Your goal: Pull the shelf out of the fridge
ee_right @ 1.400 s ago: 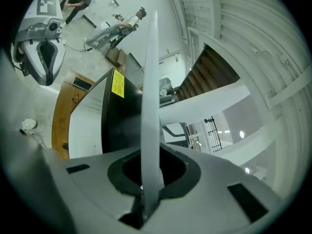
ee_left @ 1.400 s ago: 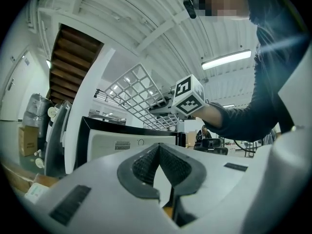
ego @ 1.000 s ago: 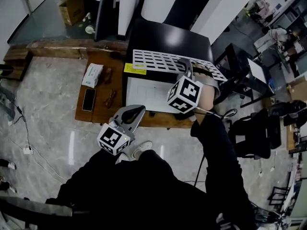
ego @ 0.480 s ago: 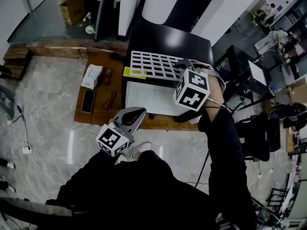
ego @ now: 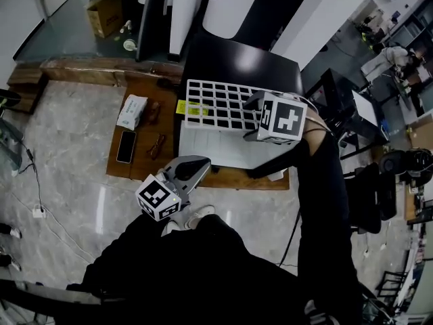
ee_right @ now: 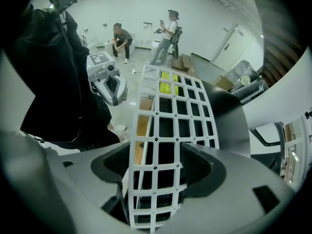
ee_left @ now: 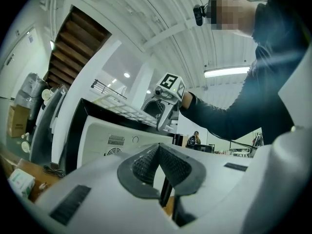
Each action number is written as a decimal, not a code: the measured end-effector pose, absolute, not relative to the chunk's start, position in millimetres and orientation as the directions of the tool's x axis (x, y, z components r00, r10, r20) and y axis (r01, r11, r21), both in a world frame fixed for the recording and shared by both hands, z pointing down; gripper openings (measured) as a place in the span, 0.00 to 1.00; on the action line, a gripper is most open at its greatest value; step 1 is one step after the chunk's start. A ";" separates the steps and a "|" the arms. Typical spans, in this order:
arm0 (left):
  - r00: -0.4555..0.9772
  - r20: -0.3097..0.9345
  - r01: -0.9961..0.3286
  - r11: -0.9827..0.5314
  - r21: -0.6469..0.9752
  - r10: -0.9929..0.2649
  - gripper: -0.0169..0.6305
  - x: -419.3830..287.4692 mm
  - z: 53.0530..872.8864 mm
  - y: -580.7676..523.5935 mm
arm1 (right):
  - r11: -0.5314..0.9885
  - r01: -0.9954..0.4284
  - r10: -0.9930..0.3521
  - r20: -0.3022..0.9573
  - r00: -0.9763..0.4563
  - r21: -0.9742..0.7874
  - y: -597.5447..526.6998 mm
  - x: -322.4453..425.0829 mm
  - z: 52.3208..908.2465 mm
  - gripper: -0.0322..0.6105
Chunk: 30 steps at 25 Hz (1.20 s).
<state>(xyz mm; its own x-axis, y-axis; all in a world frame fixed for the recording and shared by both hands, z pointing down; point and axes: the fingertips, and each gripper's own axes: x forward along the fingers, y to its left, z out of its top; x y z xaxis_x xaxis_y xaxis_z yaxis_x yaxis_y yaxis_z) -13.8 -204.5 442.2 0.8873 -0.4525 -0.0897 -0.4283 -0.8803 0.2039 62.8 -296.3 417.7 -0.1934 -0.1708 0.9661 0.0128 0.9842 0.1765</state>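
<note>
L gripper [ee_left: 158, 152] held low, fingers together – R gripper [ee_right: 156, 167] arm outstretched, fingers opening w/ shelf [ee_right: 168, 106] between

I can't read any text from here. The yellow sticker [ego: 192, 109] on the fridge [ego: 223, 144] carries dark print too small to make out, and the greenish printing on the white box [ego: 132, 111] beside it is just as illegible.

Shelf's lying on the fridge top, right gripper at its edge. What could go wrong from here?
The right gripper's jaws are opening with the shelf edge between them; a grid bar may snag as it backs off.
The shelf lies loose on the fridge, apparently overhanging its edge; it could slide toward the phone.
</note>
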 end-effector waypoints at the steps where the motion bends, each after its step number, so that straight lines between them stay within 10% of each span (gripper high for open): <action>1: 0.887 -0.085 -0.430 -0.880 0.202 -0.453 0.04 -14.0 442.5 -204.9 | 0.985 0.014 -0.167 0.968 -0.188 0.173 -298.1 62.8 421.9 0.57; 9: 0.874 -0.065 -0.462 -0.864 0.199 -0.482 0.04 -22.0 443.3 -212.2 | 0.971 -0.011 -0.233 0.943 -0.239 0.237 -299.7 55.9 406.7 0.59; 15: 0.871 -0.063 -0.475 -0.867 0.151 -0.488 0.04 -21.7 430.9 -210.8 | 0.882 -0.167 -0.456 0.709 -0.538 0.440 -279.5 39.0 340.9 0.59; 24: 0.876 -0.066 -0.472 -0.876 0.097 -0.479 0.04 -20.5 411.8 -186.2 | 0.723 -0.616 -0.667 0.085 -0.740 0.312 -199.3 49.4 303.0 0.15; 30: 0.894 -0.052 -0.440 -0.894 0.085 -0.445 0.04 -16.1 412.1 -160.0 | 0.676 -0.721 -0.722 -0.060 -0.689 0.151 -151.9 51.4 341.0 0.06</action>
